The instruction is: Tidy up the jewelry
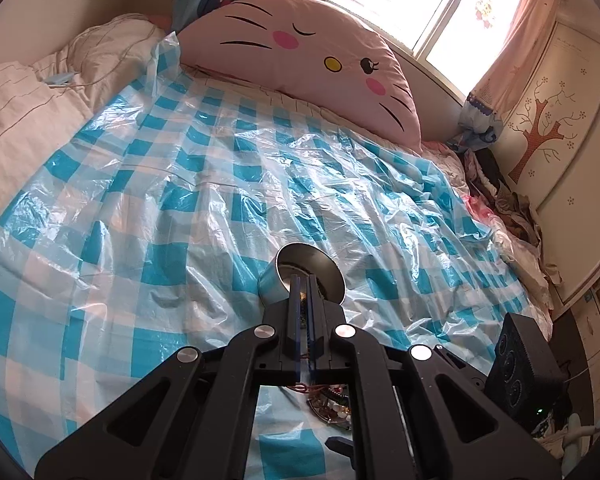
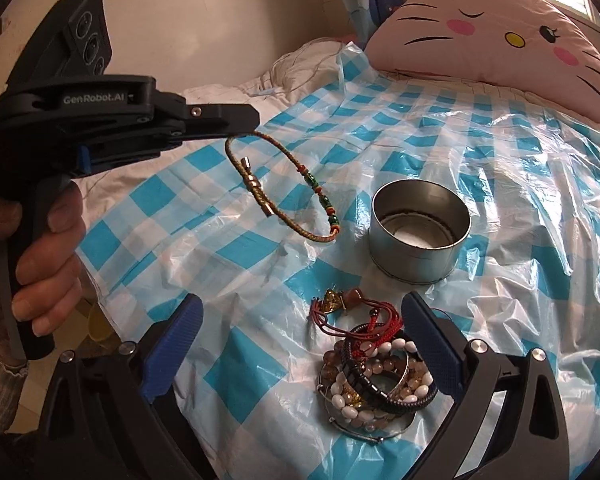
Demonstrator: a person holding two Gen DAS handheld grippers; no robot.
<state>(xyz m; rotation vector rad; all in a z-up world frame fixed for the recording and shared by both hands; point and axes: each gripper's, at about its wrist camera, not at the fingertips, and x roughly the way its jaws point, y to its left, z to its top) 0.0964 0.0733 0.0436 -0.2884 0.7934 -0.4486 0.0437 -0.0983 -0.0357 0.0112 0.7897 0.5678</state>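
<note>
Braided bracelet (image 2: 284, 184), gold-green cord with small beads and a metal clasp, hangs in the air from my left gripper (image 2: 248, 124), whose jaws are pinched tight on its top. It dangles above the bed, left of the round metal tin (image 2: 420, 228) and clear of it. Tin is open-topped, shiny, thin-walled, standing upright on the plastic sheet (image 2: 520, 200), a crinkly blue-and-white check film spread over the bed. Nearer my right gripper (image 2: 306, 334) sits a jewelry pile (image 2: 376, 372): white and amber bead bracelets, a black banded one, red cords, a metal bangle, all tangled and touching. The pile lies partly between my right gripper's blue ribbed fingers (image 2: 180, 332), which stand wide apart, gripping nothing. My left hand (image 2: 40, 264) wraps the black handle. Behind, a pink cat-face pillow (image 1: 308, 64) leans at the head of the bed; white quilt (image 1: 24, 96) bunched on the left. In the left wrist view the tin sits just past the fingertips.
</note>
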